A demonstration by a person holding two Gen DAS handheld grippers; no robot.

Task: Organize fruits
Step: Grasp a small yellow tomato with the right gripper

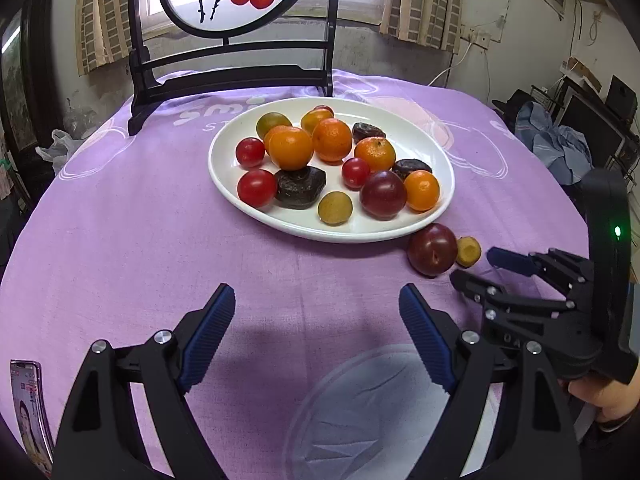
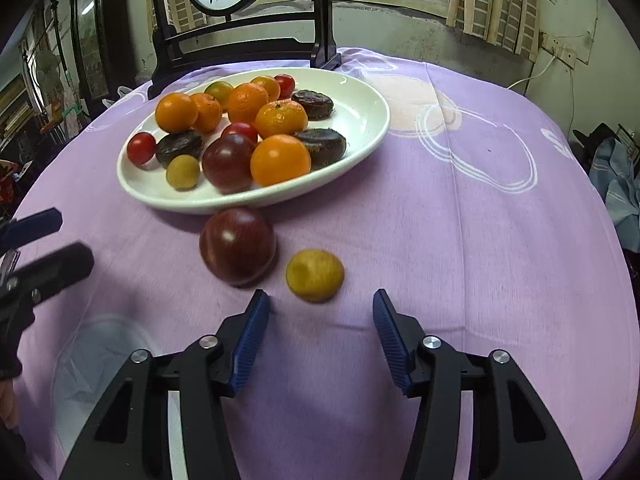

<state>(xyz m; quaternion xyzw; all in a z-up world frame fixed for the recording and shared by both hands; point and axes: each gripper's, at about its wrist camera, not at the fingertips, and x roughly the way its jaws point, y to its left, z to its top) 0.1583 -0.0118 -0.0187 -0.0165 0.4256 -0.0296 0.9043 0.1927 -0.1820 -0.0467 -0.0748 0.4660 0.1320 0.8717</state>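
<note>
On the purple-clothed surface (image 2: 440,220), a plum (image 2: 237,246) and yellow fruit (image 2: 315,275) lie beside the plate (image 2: 360,120); right claw (image 2: 320,300) and left claw (image 1: 316,296) both gape empty.

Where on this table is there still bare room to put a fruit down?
The purple cloth lies bare right of the white plate; so does the stretch between the plate and the left gripper. The plate is crowded, barest at its near-left rim. Near the right gripper, a dark red plum and small yellow fruit fill the space.
</note>
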